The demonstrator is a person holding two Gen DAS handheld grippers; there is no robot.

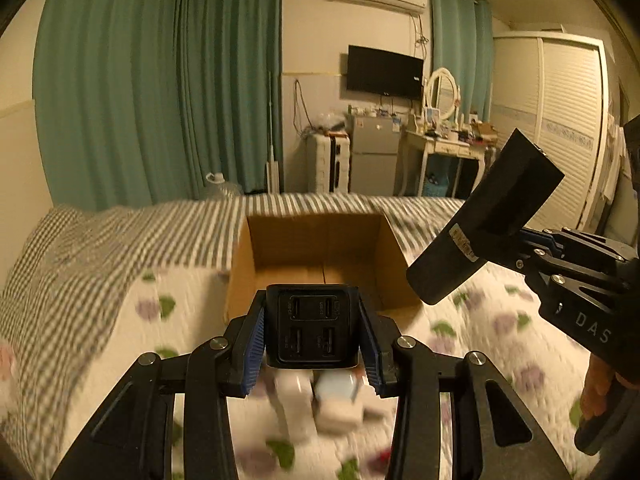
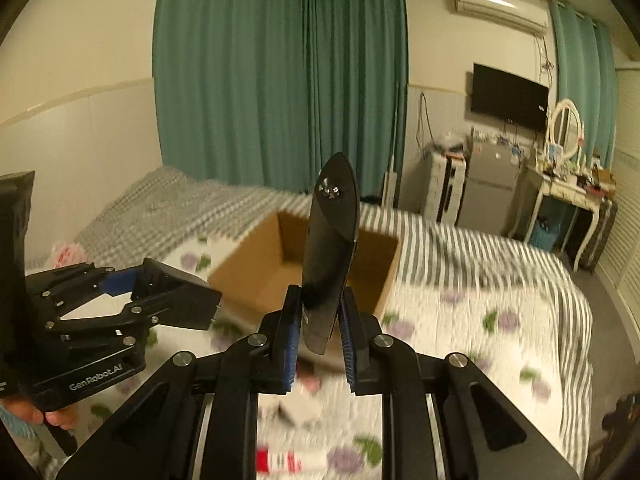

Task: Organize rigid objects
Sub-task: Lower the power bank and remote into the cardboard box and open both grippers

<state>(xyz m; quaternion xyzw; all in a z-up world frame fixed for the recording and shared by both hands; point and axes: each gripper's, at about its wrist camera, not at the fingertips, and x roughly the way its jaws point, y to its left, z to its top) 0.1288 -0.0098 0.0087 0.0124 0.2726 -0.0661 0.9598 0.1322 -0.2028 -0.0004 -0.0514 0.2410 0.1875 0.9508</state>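
Note:
My left gripper (image 1: 313, 340) is shut on a black USB charger block (image 1: 312, 326), held just in front of an open cardboard box (image 1: 320, 248) on the bed. My right gripper (image 2: 319, 336) is shut on a flat black elongated device (image 2: 329, 256), held upright above the bed near the box (image 2: 280, 256). In the left wrist view the right gripper (image 1: 524, 252) holds that device (image 1: 486, 216) to the right of the box. In the right wrist view the left gripper (image 2: 132, 292) holds the charger (image 2: 188, 300) to the left of the box.
Several small white items (image 1: 320, 400) lie blurred on the floral bedspread (image 1: 472, 360) below my left gripper. A red and white tube (image 2: 292, 460) lies on the bed. A striped blanket (image 1: 120, 248) lies behind the box. A dresser (image 1: 444, 152), fridge and wardrobe stand beyond the bed.

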